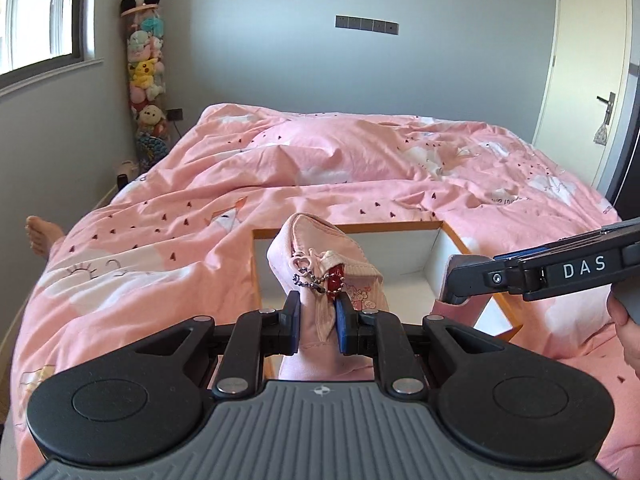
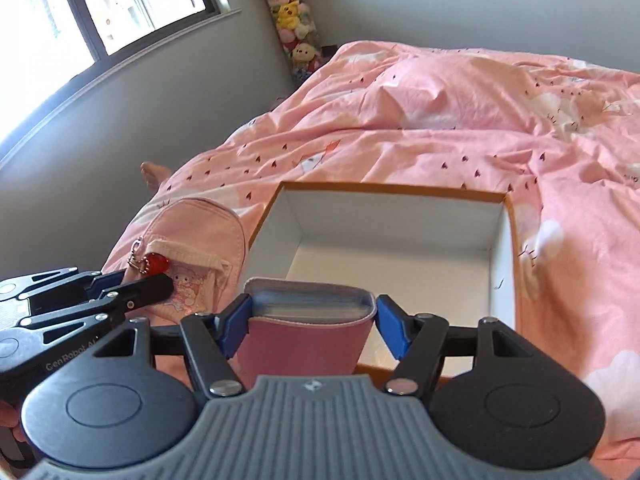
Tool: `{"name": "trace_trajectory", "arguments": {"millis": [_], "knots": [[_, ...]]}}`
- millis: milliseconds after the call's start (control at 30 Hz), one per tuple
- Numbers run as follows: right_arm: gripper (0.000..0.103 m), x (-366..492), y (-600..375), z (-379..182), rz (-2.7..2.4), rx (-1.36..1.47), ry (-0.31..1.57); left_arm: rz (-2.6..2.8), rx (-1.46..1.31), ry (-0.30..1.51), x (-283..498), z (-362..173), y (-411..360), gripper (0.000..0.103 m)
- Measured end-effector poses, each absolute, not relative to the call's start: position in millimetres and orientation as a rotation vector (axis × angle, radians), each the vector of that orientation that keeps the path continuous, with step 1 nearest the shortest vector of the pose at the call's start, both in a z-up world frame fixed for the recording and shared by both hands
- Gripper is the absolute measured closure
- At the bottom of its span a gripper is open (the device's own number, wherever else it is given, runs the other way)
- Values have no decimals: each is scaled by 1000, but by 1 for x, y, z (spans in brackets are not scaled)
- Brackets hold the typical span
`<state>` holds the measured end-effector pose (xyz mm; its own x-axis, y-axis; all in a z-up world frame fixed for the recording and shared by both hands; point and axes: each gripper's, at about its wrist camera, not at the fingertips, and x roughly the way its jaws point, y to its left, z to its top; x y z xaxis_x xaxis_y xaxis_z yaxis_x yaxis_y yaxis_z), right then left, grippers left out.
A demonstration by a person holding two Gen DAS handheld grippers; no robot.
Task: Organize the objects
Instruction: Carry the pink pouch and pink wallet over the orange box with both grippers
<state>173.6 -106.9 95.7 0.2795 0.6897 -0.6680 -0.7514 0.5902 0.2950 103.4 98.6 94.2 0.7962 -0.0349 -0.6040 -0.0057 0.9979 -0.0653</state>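
Observation:
An open white box with an orange rim (image 1: pixel 348 227) (image 2: pixel 392 189) lies on the pink bed. My left gripper (image 1: pixel 318 316) is shut on a pink zip pouch (image 1: pixel 320 240) with a red charm and chain, held upright over the box's near left corner; the pouch also shows in the right wrist view (image 2: pixel 192 236). My right gripper (image 2: pixel 312 320) is shut on a pink card holder (image 2: pixel 306 340) full of clear sleeves, held above the box's near edge. It enters the left wrist view from the right (image 1: pixel 460 280).
The pink duvet (image 1: pixel 320 160) covers the whole bed and is rumpled. A clear tube of plush toys (image 1: pixel 146 80) stands in the far left corner under a window. A white door (image 1: pixel 588 80) is at the right. A bare foot (image 1: pixel 40 232) shows left of the bed.

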Motion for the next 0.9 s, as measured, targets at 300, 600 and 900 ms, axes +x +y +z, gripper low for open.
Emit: {"name": "trace_trajectory", "arguments": {"millis": [300, 600, 900], "knots": [[35, 234, -103, 75, 824, -56, 844, -64, -99, 892, 192, 20, 95, 84], [35, 262, -84, 19, 804, -99, 977, -49, -71, 1117, 211, -28, 92, 82], [35, 268, -59, -3, 880, -107, 1088, -43, 139, 1197, 213, -39, 74, 64]]}}
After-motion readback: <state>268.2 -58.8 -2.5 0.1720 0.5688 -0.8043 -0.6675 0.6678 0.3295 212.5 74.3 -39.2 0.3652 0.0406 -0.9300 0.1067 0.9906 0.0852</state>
